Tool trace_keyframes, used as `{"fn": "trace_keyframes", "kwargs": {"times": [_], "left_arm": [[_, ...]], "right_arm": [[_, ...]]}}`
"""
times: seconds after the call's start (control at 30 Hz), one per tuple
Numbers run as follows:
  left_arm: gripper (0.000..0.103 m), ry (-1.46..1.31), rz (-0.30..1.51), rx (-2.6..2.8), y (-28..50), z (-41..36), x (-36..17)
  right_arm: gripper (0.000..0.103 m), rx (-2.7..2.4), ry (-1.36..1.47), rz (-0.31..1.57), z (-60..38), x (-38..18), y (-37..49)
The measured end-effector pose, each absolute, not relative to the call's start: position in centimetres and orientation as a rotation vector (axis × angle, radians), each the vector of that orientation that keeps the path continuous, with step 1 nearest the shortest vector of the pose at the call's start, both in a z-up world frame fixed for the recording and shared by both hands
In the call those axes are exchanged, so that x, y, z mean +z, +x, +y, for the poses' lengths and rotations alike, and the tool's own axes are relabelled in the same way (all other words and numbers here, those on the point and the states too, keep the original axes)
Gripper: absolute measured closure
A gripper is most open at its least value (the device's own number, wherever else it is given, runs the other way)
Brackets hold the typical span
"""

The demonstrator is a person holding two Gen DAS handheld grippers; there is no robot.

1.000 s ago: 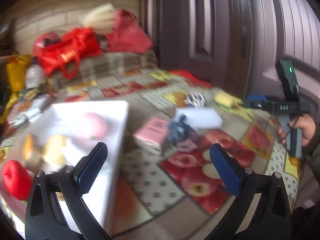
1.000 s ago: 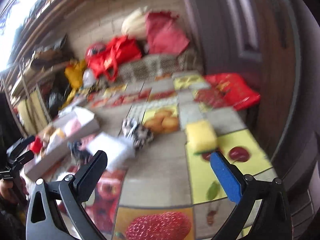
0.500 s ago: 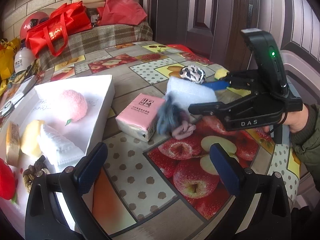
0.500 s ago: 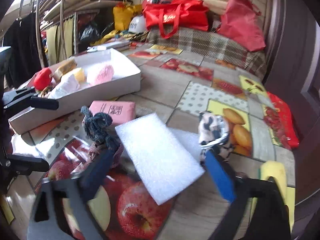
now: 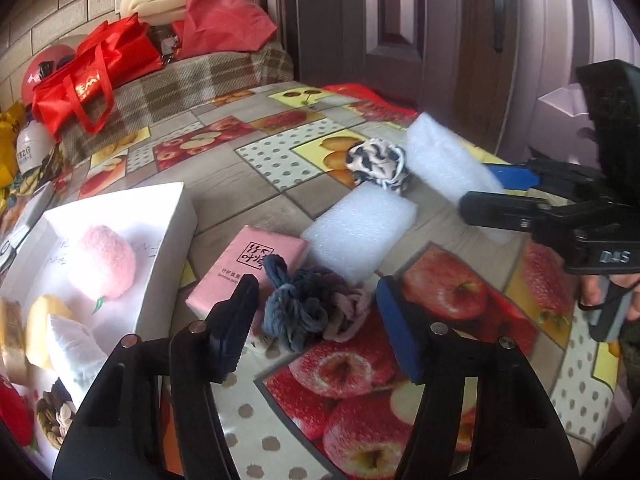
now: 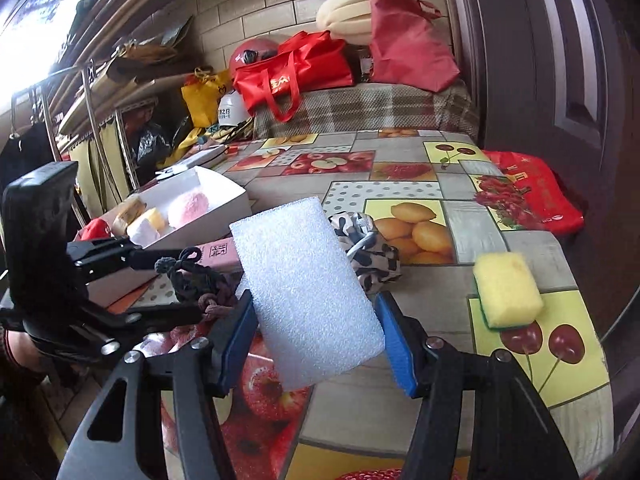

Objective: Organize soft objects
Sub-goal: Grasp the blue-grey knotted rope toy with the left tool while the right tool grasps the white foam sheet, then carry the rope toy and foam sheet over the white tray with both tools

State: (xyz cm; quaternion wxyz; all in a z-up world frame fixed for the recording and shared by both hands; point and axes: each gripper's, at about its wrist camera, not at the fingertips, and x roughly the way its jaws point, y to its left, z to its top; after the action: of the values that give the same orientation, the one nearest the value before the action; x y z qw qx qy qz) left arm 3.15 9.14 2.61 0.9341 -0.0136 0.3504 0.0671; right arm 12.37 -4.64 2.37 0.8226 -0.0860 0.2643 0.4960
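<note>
A knotted blue-grey and pink cloth bundle [image 5: 308, 308] lies on the fruit-print tablecloth, next to a pink tissue pack [image 5: 240, 268]. My left gripper [image 5: 316, 284] straddles the bundle; its jaws are closing and the pads stand just clear of the cloth. My right gripper [image 6: 314, 300] is shut on a white foam block [image 6: 304, 288] and holds it tilted above the table. The left wrist view shows that block [image 5: 440, 156] at the right. A second foam block [image 5: 360, 232] lies flat beside a black-and-white scrunchie [image 5: 378, 164].
A white box [image 5: 176, 216] at the left holds a pink plush ball [image 5: 104, 264] and other soft items. A yellow sponge [image 6: 508, 296] sits near the table's right edge. Red bags [image 6: 296, 68] and a plaid cover lie beyond the far end. A dark door stands to the right.
My left gripper moved forward over the cloth bundle and its jaws narrowed around it. My right gripper closed on the foam block and raised it off the table.
</note>
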Motion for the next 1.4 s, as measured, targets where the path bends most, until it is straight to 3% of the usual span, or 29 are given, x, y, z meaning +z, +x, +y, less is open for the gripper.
{"fn": "trace_keyframes", "kwargs": {"times": [0.03, 0.07, 0.1, 0.13, 0.6, 1.4], "left_arm": [[0.042, -0.035, 0.716, 0.141, 3.3, 9.3, 2.6], [0.053, -0.041, 0.712, 0.14, 3.3, 9.5, 2.6], [0.082, -0.048, 0.71, 0.135, 3.3, 9.6, 2.6], [0.092, -0.052, 0.708, 0.131, 3.3, 9.7, 2.6], [0.092, 0.046, 0.369, 0.089, -5.3, 8.0, 5.9], [0.092, -0.092, 0.281, 0.335, -14.1, 17.2, 5.8]], "right_arm": [[0.043, 1.057, -0.179, 0.561, -4.7, 2.4, 12.4], [0.043, 1.058, -0.175, 0.558, -4.7, 2.5, 12.4], [0.043, 1.06, -0.173, 0.556, -4.8, 2.5, 12.4], [0.043, 1.06, -0.17, 0.553, -4.8, 2.5, 12.4], [0.043, 0.959, -0.15, 0.404, -6.4, 3.8, 10.4], [0.043, 1.115, -0.183, 0.335, 1.5, 3.8, 3.8]]}}
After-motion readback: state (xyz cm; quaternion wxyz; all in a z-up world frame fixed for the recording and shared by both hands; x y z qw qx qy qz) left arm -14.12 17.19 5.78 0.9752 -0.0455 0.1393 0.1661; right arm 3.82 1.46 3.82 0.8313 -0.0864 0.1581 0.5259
